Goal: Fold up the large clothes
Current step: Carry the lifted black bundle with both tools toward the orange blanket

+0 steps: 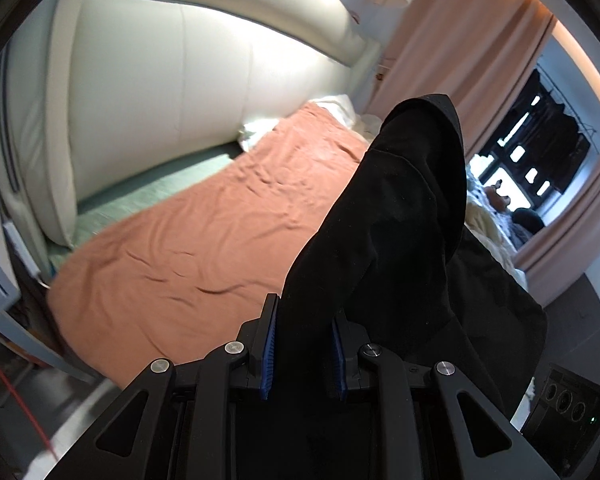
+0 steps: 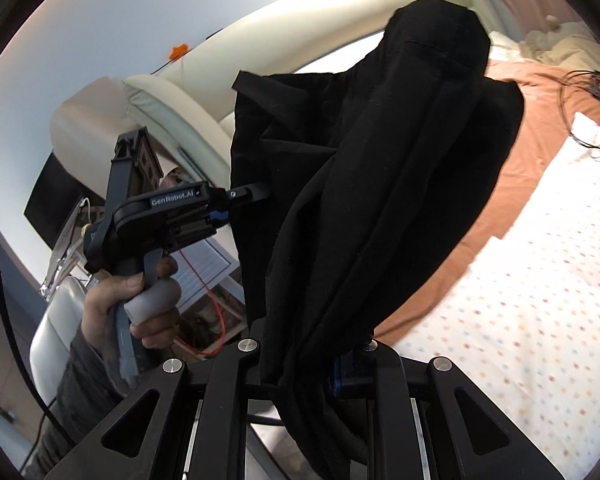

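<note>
The large black fabric garment (image 1: 384,216) hangs in the air above the flat orange-brown bed sheet (image 1: 204,240), pinched between the blue-padded fingers of the left gripper (image 1: 304,344) and draped over the right gripper (image 2: 308,364) too. In the right wrist view the left gripper (image 2: 256,192) enters the cloth from the left (its fingertips hidden in the folds). Behind the sheet stands the cream padded headboard (image 1: 204,72); the pink pleated curtain (image 1: 460,52) hangs to its right.
</note>
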Tool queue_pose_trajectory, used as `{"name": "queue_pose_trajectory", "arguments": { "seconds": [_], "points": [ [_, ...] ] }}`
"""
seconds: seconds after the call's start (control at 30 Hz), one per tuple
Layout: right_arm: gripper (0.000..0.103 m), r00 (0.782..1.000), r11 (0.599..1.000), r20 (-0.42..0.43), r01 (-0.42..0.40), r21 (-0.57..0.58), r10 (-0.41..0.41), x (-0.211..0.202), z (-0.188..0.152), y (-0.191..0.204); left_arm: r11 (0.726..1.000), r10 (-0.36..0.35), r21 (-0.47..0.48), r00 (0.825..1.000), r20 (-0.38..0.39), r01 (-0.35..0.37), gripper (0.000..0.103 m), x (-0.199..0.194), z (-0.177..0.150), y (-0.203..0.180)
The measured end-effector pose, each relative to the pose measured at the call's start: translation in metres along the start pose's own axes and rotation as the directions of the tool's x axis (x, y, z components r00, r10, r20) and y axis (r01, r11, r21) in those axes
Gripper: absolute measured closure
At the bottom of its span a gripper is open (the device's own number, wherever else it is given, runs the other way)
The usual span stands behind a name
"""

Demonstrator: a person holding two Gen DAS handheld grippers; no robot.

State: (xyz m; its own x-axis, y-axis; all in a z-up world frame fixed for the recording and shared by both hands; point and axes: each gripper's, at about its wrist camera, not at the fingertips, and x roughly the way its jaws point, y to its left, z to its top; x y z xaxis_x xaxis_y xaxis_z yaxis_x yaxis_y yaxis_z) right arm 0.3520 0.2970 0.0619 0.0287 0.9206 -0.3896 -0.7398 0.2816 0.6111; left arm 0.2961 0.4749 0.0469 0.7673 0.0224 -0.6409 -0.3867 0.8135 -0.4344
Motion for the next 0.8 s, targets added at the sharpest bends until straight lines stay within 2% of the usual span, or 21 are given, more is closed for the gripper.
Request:
{"name": "queue_pose_trajectory", "arguments": {
  "seconds": [0.23, 0.37, 0.57, 0.73, 0.8],
  "points": [
    [0.085, 0.995, 0.995, -0.032, -0.096, 0.039, 0.098, 0.068, 0.003, -0.002, 0.990, 0.139, 0.019, 0.990, -0.001, -0.139, 0.080, 0.008, 0.023, 0.024],
    [0.085, 0.986, 0.983, -0.055, -0.154, 0.104, 0.160, 0.099, -0.010, -0.016, 0.982, 0.185, 0.029, 0.983, -0.009, -0.184, 0.081, 0.019, 0.035, 0.044],
    [0.085, 0.975, 0.964, -0.075, -0.194, 0.182, 0.210, 0.146, -0.019, -0.049, 0.970, 0.242, 0.040, 0.970, -0.040, -0.240, 0.081, 0.061, 0.050, 0.063],
    [0.085, 0.971, 0.948, -0.084, -0.198, 0.247, 0.225, 0.166, -0.028, -0.091, 0.960, 0.280, 0.036, 0.956, -0.088, -0.278, 0.081, 0.112, 0.063, 0.078],
    [0.085, 0.972, 0.951, -0.086, -0.194, 0.242, 0.220, 0.160, -0.034, -0.107, 0.956, 0.293, 0.049, 0.950, -0.105, -0.290, 0.081, 0.131, 0.068, 0.080]
  ]
}}
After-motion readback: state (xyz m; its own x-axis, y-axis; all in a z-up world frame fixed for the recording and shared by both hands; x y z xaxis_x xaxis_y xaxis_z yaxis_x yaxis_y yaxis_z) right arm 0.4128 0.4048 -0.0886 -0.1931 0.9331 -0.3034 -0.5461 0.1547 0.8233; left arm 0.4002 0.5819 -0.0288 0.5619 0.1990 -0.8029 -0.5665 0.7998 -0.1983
